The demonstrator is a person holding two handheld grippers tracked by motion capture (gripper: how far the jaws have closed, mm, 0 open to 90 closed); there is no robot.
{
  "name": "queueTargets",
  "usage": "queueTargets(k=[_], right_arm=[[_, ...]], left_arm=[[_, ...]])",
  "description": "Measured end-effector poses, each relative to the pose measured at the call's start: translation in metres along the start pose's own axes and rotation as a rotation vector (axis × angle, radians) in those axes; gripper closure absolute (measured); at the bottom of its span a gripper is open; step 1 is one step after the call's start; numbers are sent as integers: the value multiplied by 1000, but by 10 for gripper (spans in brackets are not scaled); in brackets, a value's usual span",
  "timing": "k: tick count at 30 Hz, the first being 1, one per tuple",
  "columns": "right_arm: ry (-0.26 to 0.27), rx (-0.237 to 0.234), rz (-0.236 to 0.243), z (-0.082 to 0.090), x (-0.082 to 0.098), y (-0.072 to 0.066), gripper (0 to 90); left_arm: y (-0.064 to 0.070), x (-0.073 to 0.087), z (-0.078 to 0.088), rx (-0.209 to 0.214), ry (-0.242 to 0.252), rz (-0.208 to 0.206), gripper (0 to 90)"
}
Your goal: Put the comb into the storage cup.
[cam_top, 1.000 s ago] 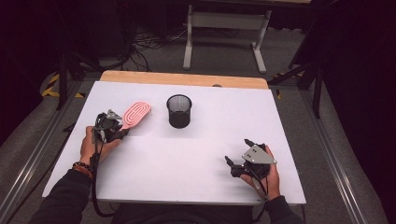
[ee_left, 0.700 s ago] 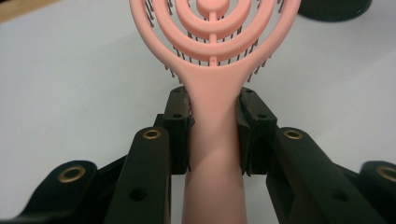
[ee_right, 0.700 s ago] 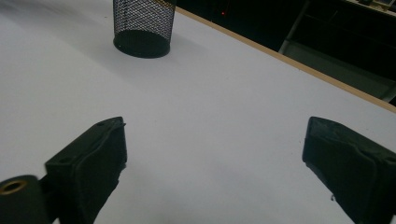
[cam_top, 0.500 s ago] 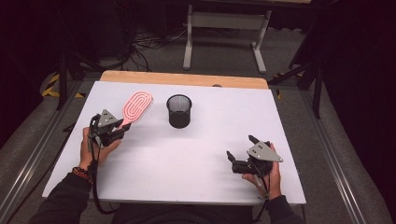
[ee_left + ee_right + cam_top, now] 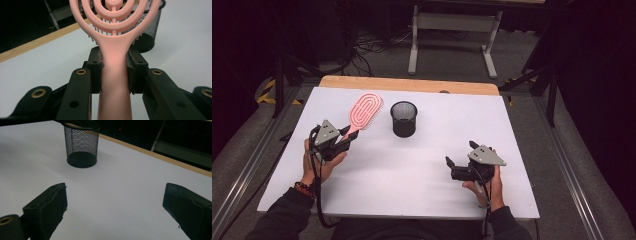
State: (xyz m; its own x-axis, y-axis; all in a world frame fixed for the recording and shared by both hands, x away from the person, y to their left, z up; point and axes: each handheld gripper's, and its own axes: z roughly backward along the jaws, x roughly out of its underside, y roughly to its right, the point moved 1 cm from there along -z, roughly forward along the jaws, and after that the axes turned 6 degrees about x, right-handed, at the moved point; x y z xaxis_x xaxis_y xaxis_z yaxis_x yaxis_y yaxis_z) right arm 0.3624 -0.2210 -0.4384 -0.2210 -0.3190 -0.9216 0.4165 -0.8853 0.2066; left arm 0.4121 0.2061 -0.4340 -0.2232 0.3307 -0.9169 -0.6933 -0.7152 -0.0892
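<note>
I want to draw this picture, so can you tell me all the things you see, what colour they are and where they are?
hairbrush: one, pink, held by its handle, head raised over the far left of the table
mesh cup: one, black, upright on the table, right of the hairbrush
table: one, white top with a wooden strip along its far edge
metal stand: one, grey, on the floor beyond the table
cables: several, dark, on the floor beyond the table
left tool: one, black with a grey plate on top, shut on the hairbrush handle
right tool: one, black with a grey plate on top, open, holding nothing, at the near right of the table
hands: two, one around each tool, dark sleeves
</note>
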Motion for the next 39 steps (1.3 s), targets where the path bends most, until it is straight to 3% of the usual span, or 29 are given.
queueTargets(k=[6, 15, 17, 18, 27, 39], right_arm=[[36, 4, -11, -5, -12, -4, 59], [71, -69, -54, -14, -29, -15, 62], [70, -77, -65, -16, -31, -16, 64], [74, -109, -73, -19, -34, -18, 70], [108, -204, -125, -28, -46, -26, 67], [114, -262, -149, -34, -55, -35, 61]], left_arm=[[12, -6, -2, 32, 39, -31, 690], [31, -14, -9, 70, 94, -78, 690], [32, -14, -11, 73, 96, -83, 690], [35, -15, -13, 78, 97, -87, 690], [56, -17, -28, 126, 86, -148, 690], [81, -17, -46, 177, 79, -190, 690]])
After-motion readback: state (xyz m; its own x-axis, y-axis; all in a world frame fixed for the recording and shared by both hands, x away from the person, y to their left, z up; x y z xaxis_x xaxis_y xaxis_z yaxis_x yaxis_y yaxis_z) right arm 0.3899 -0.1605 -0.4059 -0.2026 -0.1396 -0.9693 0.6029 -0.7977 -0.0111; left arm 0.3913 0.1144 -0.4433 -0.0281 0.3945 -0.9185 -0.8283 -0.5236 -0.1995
